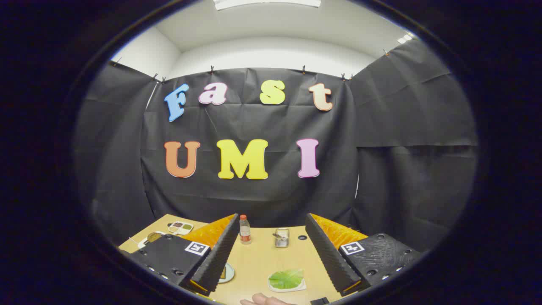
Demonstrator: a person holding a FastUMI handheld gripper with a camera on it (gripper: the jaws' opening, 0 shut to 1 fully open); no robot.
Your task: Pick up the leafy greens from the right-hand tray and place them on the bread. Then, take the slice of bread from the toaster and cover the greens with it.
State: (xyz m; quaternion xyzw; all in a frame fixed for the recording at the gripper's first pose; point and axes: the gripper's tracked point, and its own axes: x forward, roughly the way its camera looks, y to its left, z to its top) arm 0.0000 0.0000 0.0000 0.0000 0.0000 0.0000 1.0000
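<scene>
Gripper [271, 254] fingers spread wide, gripping nothing, above wooden table [262, 258].
Left to right: round plate [227, 273] by left finger; capped bottle [244, 229] at 11 o'clock; shiny toaster [281, 237] at 12; flat glossy leafy greens [286, 278] on white tray [292, 287], 5 o'clock between fingers, long axis left-right.

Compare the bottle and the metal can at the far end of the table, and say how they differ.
The bottle is tall and slim with a red cap; the metal can is short and squat. The bottle looks clear with a reddish band; the can is shiny grey. The bottle is capped; the can seems open, its lid tab raised. Both stand upright on the wooden table, beyond the open gripper, which holds nothing.
</scene>
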